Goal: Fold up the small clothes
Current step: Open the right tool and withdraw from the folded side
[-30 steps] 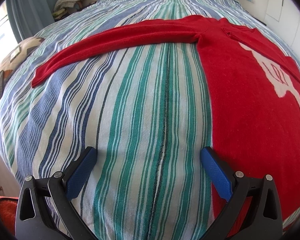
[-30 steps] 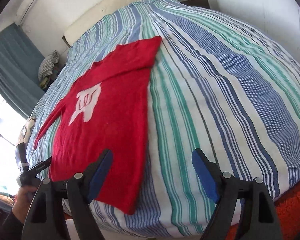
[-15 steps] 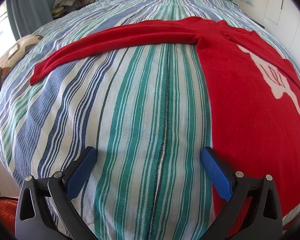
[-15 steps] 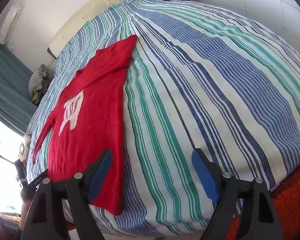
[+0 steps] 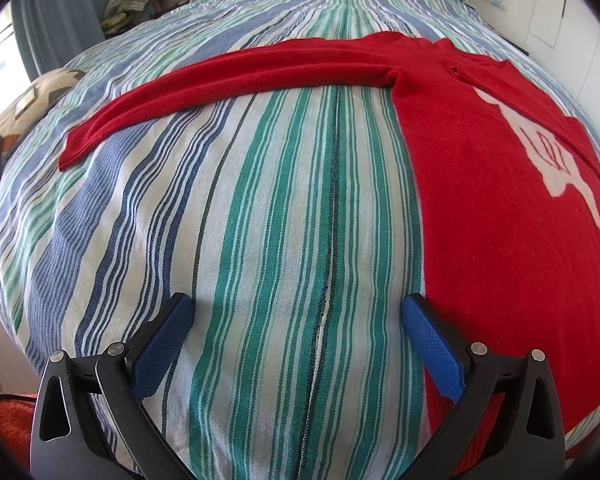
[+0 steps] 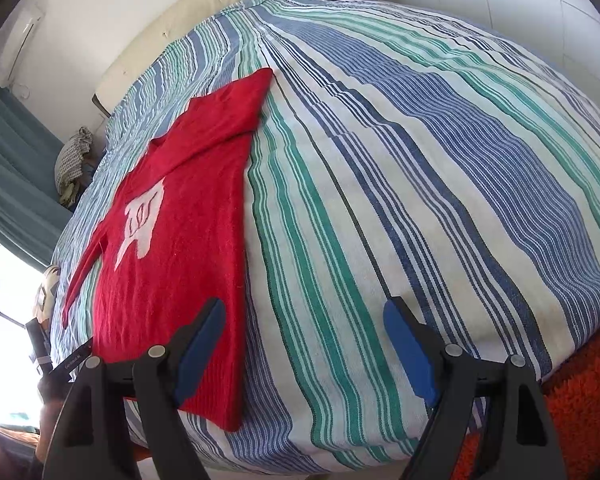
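Striped bedspread carries a red sweater, one sleeve outstretched; left gripper and right gripper, both spread empty, should pinch that cuff squarely before folding inward

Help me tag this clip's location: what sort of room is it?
Most likely a bedroom: a bed under a striped cover with a red sweater on it, a cream headboard, and teal curtains.

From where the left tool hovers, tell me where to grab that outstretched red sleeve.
Take the sleeve at its cuff end, coming from the bed's near edge with the left tool. It lies flat and straight on the striped bedspread, so the free cuff probably lifts easiest for folding across the sweater's body.
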Demonstrator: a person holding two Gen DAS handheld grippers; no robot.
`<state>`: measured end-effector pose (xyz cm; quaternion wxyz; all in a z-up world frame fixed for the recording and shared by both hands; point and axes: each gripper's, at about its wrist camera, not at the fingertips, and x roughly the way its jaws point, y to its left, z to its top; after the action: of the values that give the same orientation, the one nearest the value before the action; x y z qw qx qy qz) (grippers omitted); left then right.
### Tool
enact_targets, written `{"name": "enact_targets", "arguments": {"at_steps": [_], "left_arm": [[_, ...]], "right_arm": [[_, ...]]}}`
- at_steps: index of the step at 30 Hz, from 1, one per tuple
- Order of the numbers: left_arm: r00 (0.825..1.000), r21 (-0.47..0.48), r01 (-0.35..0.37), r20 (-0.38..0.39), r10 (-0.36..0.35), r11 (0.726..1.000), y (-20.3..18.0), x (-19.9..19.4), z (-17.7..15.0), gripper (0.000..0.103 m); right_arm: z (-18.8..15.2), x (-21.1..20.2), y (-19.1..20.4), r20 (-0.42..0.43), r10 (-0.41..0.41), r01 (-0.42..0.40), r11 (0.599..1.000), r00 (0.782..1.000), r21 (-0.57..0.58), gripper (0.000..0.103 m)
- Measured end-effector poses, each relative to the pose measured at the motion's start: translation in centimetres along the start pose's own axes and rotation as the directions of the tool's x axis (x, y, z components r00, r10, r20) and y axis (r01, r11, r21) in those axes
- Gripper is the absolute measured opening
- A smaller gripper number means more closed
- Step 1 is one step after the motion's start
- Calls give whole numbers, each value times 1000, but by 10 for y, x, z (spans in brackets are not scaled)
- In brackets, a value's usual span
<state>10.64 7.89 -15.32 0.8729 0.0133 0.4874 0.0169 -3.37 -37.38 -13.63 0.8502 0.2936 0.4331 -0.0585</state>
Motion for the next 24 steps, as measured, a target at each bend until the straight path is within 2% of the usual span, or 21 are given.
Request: {"name": "enact_targets", "arguments": {"at_steps": [16, 24], "left_arm": [[1000, 6, 5, -11, -5, 1000, 0, 2, 0, 103], [999, -12, 32, -24, -32, 999, 5, 1, 3, 103]], "right_arm": [[-1, -3, -1, 3, 1, -1, 1000, 1000, 7, 81], [-1, -4, -3, 7, 0, 0, 1000, 1000, 11, 81]]}}
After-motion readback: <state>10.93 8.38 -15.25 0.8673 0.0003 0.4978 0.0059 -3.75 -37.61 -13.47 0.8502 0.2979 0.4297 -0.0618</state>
